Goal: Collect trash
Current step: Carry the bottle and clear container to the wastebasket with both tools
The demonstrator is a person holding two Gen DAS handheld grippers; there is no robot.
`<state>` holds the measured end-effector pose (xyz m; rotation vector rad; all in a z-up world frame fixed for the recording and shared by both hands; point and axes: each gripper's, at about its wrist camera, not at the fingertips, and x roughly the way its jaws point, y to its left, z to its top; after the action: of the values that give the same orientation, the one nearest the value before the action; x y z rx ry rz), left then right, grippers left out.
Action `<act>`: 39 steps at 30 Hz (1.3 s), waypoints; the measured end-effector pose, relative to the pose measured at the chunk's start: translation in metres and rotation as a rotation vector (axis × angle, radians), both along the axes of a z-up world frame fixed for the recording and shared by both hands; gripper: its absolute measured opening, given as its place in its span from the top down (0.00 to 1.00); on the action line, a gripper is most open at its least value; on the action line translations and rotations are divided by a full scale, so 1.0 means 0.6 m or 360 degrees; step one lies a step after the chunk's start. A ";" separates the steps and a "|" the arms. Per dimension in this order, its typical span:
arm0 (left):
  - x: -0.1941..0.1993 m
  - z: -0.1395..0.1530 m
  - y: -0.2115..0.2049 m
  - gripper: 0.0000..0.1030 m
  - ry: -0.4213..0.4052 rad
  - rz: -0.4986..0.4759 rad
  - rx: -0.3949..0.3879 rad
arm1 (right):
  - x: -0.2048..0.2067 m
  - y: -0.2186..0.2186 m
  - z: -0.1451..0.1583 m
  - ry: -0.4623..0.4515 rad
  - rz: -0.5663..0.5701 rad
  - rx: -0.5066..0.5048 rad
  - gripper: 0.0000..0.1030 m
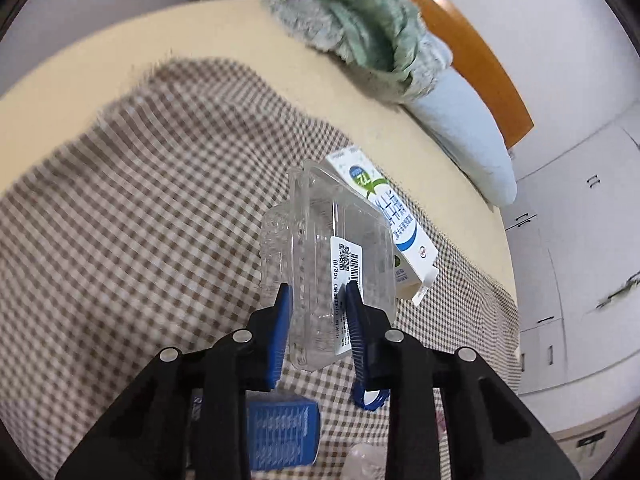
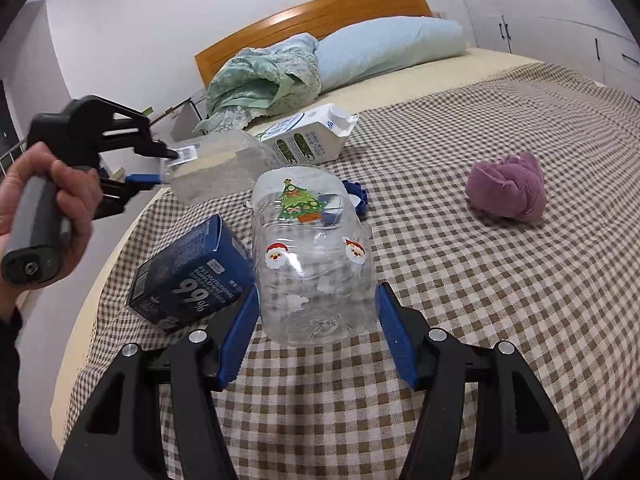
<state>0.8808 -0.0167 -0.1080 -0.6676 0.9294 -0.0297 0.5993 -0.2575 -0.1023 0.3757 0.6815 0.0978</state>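
Observation:
My left gripper (image 1: 319,286) is shut on a clear plastic clamshell box (image 1: 320,256) with a barcode label and holds it above the checked blanket; it also shows in the right wrist view (image 2: 218,170), with the left gripper (image 2: 166,166) at its left end. My right gripper (image 2: 316,298) is closed around a clear plastic jar (image 2: 314,256) with Christmas stickers, lying on its side. A white milk carton (image 1: 394,226) (image 2: 308,138) lies behind. A dark blue box (image 2: 190,276) (image 1: 282,432) lies left of the jar. A blue lid (image 2: 356,198) (image 1: 370,396) lies behind the jar.
A checked blanket (image 2: 500,288) covers the bed. A purple crumpled cloth (image 2: 508,186) lies at the right. A green blanket (image 2: 260,80) and a light blue pillow (image 2: 388,50) sit by the wooden headboard (image 2: 320,12). White cabinets (image 1: 580,240) stand beside the bed.

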 end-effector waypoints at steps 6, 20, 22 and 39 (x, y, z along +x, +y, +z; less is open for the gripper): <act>-0.078 0.059 0.026 0.76 -0.0103 -0.0022 0.0117 | -0.022 -0.003 0.009 -0.0014 -0.0025 0.0014 0.43; -0.427 0.223 -0.044 0.76 -0.0496 -0.0314 0.0433 | -0.216 -0.073 0.169 -0.0350 -0.0086 -0.0088 0.43; -0.482 0.222 -0.086 0.76 -0.0500 -0.0419 0.0332 | -0.267 -0.119 0.180 -0.0337 -0.0115 -0.0256 0.43; -0.801 -0.039 -0.592 0.76 -0.0226 -0.1473 0.0430 | -0.784 -0.517 -0.083 0.0377 -0.0587 -0.0481 0.43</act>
<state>0.3999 -0.3717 -0.1314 0.0565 1.0128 -0.7499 0.1287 -0.5675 -0.1524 0.2175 0.8360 -0.4018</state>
